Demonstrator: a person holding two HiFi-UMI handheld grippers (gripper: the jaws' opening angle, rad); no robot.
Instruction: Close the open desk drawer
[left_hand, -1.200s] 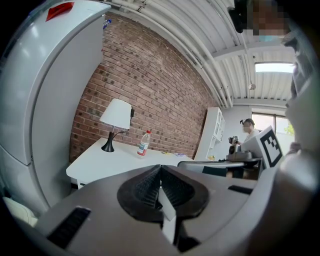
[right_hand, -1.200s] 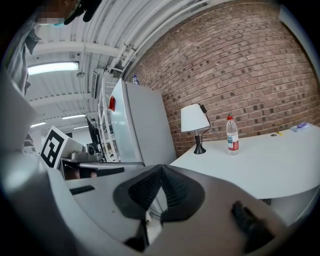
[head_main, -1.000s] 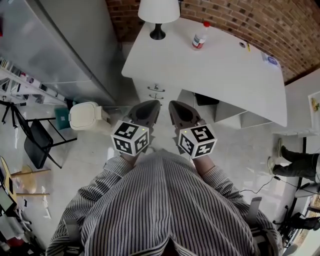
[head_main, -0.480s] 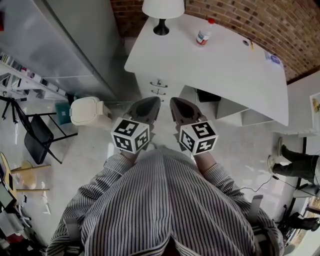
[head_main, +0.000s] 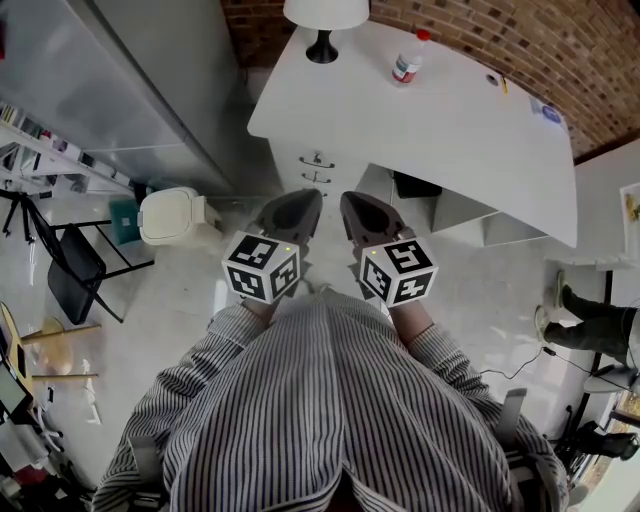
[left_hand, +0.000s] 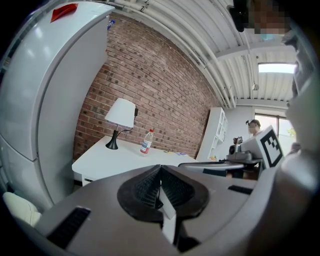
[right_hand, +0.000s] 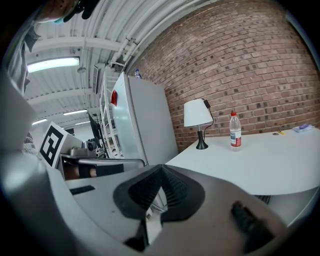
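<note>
1. Tongs, two in all: the grey left tongs (head_main: 294, 213) and the grey right tongs (head_main: 360, 213), each carrying a black-and-white marker cube, are held side by side in front of the person's striped shirt (head_main: 330, 410). On both, the ribbed black pads (left_hand: 146, 188) are pressed together with nothing between them.
2. Ahead of the tongs stands the white drawer stack (head_main: 313, 172), under the near left corner of the white rectangular desk (head_main: 450, 130). It is apart from both tips and touches neither.
3. The drawer fronts run crosswise to the tongs, so a drawer would slide along the line in which the tongs point, away from the person. The left tongs lie more nearly in line with the handles, and I judge them the nearer.
4. From above, no front juts plainly past the others, and whether one is ajar is too small to tell. The scene fits a drawer already pushed in as well as one standing slightly out.
5. Counts:
   - one desk;
   - one white-shaded lamp (head_main: 325, 18) on a black foot;
   - one clear plastic bottle (head_main: 405, 62) with a red cap;
   - two sure drawer handles, with a third uncertain;
   - one grey refrigerator (head_main: 130, 90) and one white lidded bin (head_main: 170, 215), both left of the left tongs.
</note>
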